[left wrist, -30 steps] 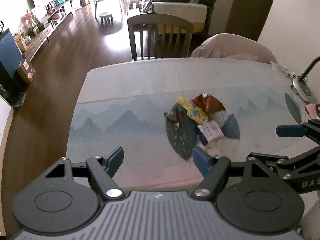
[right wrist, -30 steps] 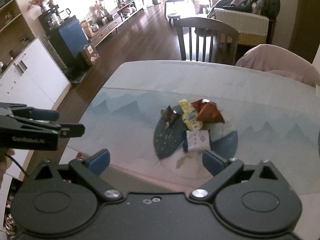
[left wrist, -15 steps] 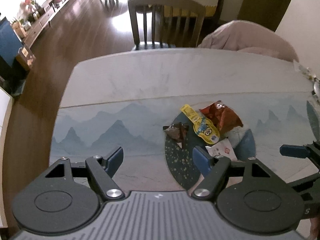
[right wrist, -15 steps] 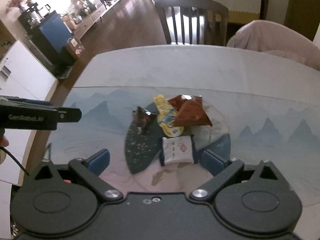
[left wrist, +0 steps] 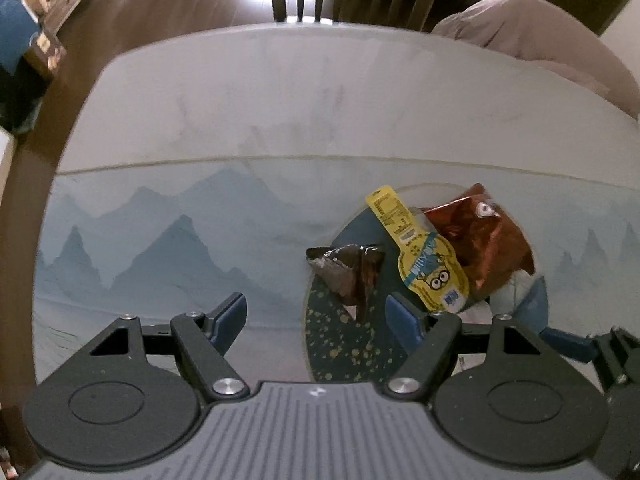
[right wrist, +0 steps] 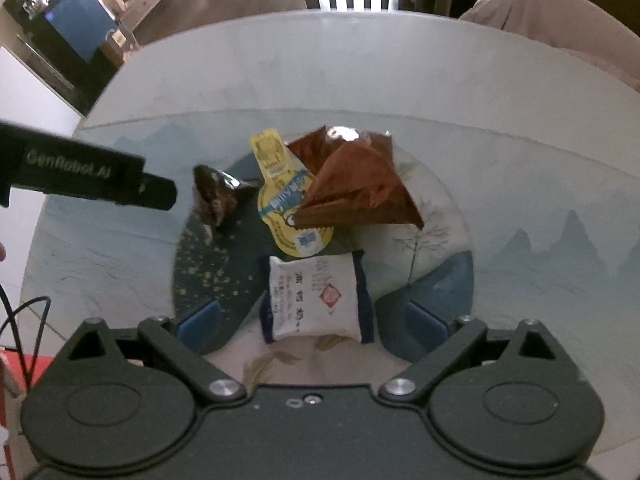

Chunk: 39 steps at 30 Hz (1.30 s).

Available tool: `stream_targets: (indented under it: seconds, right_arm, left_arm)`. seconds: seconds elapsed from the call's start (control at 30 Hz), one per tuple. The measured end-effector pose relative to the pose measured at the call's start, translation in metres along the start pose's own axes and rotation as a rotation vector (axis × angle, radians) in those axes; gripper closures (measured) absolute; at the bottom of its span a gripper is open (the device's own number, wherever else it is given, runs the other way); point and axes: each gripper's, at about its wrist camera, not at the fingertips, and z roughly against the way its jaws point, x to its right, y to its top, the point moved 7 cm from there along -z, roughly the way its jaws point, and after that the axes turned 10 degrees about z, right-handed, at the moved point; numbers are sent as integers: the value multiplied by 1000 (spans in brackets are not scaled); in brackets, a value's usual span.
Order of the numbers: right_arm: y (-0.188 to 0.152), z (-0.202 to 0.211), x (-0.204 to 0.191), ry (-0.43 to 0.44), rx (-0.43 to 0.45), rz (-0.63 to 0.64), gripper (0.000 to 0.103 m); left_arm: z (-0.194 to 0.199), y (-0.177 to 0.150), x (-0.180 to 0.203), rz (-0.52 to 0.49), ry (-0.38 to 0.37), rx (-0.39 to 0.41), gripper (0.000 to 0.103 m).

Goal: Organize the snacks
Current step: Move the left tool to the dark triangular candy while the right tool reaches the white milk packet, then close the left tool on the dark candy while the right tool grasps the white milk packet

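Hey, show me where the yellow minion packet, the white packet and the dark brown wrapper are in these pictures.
Yellow packet [right wrist: 289, 200]: right wrist view, on its printed middle.
White packet [right wrist: 314, 296]: right wrist view, on its white front face.
Dark wrapper [left wrist: 348, 276]: left wrist view, on its crumpled centre.

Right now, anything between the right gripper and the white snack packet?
Nothing visible. The right gripper is open with the white snack packet just ahead between its fingers; the yellow packet lies beyond it.
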Motion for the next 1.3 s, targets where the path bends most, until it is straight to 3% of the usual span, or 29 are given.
stream_targets:
  seconds: [0.27, 0.5, 0.8, 0.9, 0.97, 1.3]
  right_arm:
    - [0, -33, -3, -19, -46, 68, 9]
    - [-2, -47, -8, -32, -57, 118, 14]
    - [-5, -54, -30, -120, -52, 239, 24]
    - [-5, -53, -35, -118, -44, 244, 28]
    - [-5, -53, -36, -118, -41, 247, 32]
    - [-13, -42, -33, -113, -33, 197, 43]
  left_arm:
    - [-46, 6, 1, 60, 6, -78, 27]
    - [-62, 13, -2, 117, -26, -91, 27]
    - [-66, 14, 2, 94, -15, -67, 27]
    - [-62, 13, 6, 79, -9, -49, 36]
    - [-60, 13, 8, 79, -9, -43, 48]
    - [-53, 3, -6, 104, -4, -37, 54]
